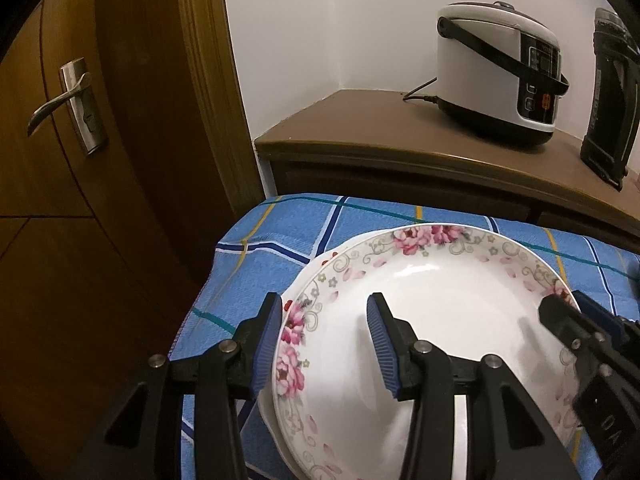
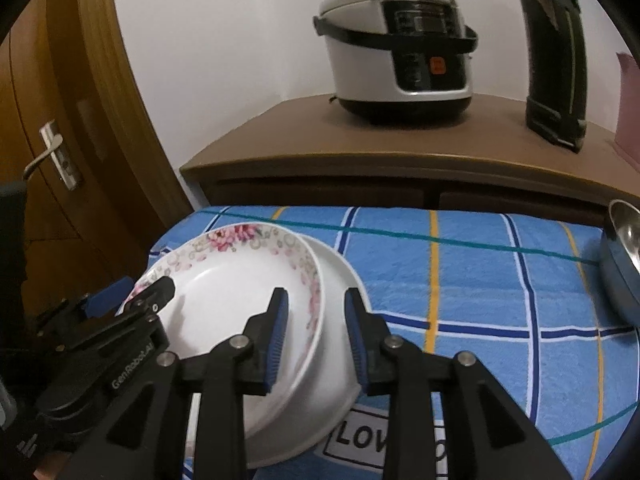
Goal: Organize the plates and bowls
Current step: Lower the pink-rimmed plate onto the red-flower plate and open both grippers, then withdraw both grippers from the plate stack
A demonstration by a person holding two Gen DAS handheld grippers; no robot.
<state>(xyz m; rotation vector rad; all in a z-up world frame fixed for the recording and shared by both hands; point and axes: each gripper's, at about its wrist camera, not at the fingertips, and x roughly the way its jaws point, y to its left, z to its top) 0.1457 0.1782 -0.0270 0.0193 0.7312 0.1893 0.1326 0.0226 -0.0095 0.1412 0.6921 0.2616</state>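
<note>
A white floral plate (image 1: 420, 300) (image 2: 236, 272) rests on a plain white plate (image 2: 340, 280) on the blue checked cloth (image 1: 280, 240) (image 2: 480, 280). My left gripper (image 1: 326, 316) is open, its jaws astride the floral plate's left rim without clamping it. It shows at the left of the right wrist view (image 2: 132, 292). My right gripper (image 2: 316, 312) is open, its jaws astride the right rims of both plates. It shows at the right edge of the left wrist view (image 1: 568, 304). A steel bowl (image 2: 624, 256) sits at the far right.
A brown cabinet (image 1: 360, 128) (image 2: 320, 152) stands behind the cloth with a white rice cooker (image 1: 500, 68) (image 2: 400, 48) and a black kettle (image 1: 608, 92) (image 2: 556, 52) on it. A wooden door (image 1: 80, 160) with a metal handle is at the left.
</note>
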